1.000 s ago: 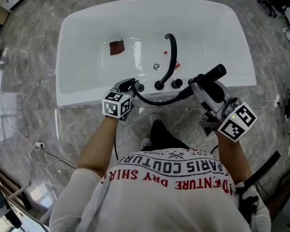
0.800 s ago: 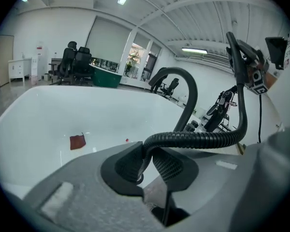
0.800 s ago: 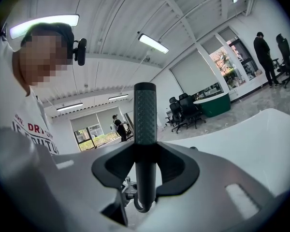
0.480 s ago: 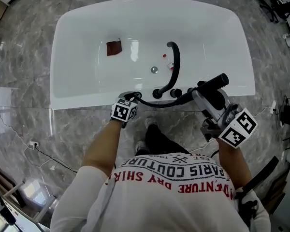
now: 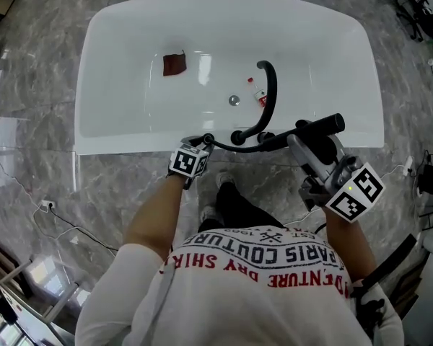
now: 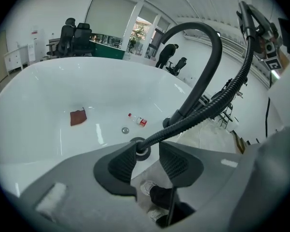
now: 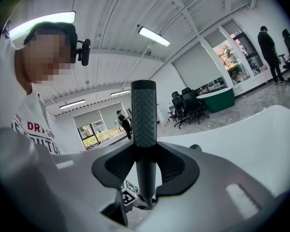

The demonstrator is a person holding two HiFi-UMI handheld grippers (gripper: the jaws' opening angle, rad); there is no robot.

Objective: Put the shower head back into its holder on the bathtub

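My right gripper (image 5: 308, 132) (image 7: 145, 153) is shut on the black shower head (image 5: 325, 123) (image 7: 144, 115), holding it over the near rim of the white bathtub (image 5: 130, 139), right of the fittings. Its black hose (image 5: 252, 148) (image 6: 203, 112) runs left to a ring (image 5: 208, 139) (image 6: 141, 149) in the rim. My left gripper (image 5: 204, 143) (image 6: 147, 151) sits low at that ring with the hose between its jaws. The jaws are opening, and a gap shows on the right side of the hose. A curved black spout (image 5: 268, 96) (image 6: 203, 57) rises from the rim.
Inside the tub lie a dark red cloth (image 5: 175, 63) (image 6: 78, 117), a small bottle (image 5: 259, 98) (image 6: 137, 120) and the drain (image 5: 234, 100). Black knobs (image 5: 265, 135) stand on the rim beside the spout. Marble floor surrounds the tub; cables trail at the left (image 5: 58, 218).
My left gripper has come down to the tub rim with the hose, and its jaws have loosened. The hose now lies flatter along the rim. The right gripper has hardly shifted.
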